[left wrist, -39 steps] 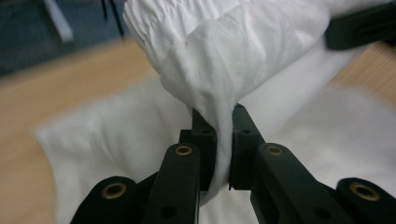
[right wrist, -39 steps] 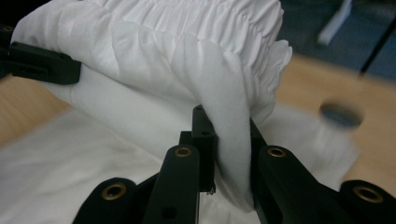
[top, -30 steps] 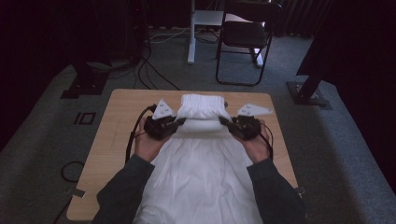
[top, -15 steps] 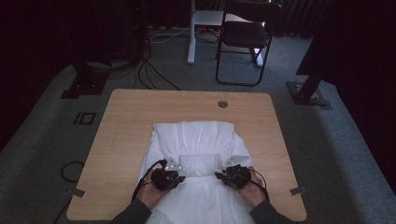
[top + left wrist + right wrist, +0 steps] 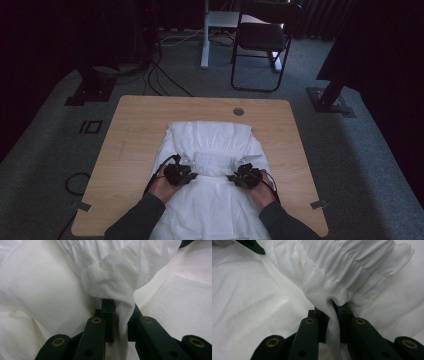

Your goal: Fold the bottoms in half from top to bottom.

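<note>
A white garment (image 5: 210,145) with a gathered elastic band lies spread on the wooden table (image 5: 135,130), running from mid-table to the near edge. My left gripper (image 5: 186,172) pinches the band's left end; in the left gripper view the black jaws are shut on a bunched fold of the white garment (image 5: 112,287), with my left gripper (image 5: 120,315) pointing into it. My right gripper (image 5: 239,175) holds the band's right end. The right gripper view shows the pleated edge of the white garment (image 5: 352,267) clamped in my right gripper (image 5: 332,312).
A round cable hole (image 5: 238,111) sits near the table's far edge. Beyond the table stand a dark chair (image 5: 260,45) and a white desk leg (image 5: 205,35), with cables (image 5: 160,75) on the grey carpet. Two stand bases (image 5: 330,100) flank the table.
Both hands have come down and toward the near edge, bringing the gathered band of the garment with them. The cloth, held raised over the far half before, now lies flat on the table.
</note>
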